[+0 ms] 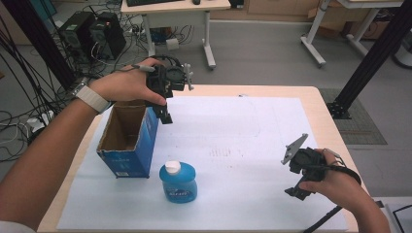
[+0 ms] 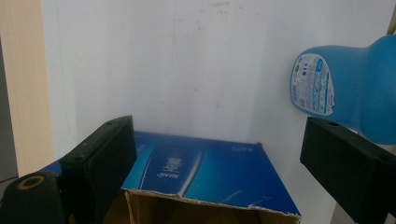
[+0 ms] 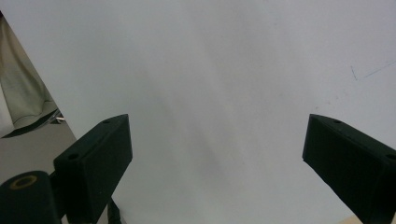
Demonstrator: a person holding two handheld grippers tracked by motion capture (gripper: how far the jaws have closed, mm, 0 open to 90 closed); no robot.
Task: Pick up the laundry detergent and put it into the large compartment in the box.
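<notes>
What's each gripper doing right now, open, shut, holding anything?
Left gripper: open, empty, above the blue box.
Right gripper: open, empty, over the white sheet.

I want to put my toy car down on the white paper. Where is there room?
The big bare patch of white paper lies between the blue bottle and the right gripper, reaching to the far table edge. It is crowded at the left, where the open blue box stands beside the bottle, with the left gripper hanging at the box's far corner.

grey floor (image 1: 262, 48) stretching behind the wooden counter (image 1: 326, 116), white desk (image 1: 175, 9) standing beyond, computer towers (image 1: 92, 31) sitting among tangled cables (image 1: 19, 73), black frame posts (image 1: 374, 53) rising
</notes>
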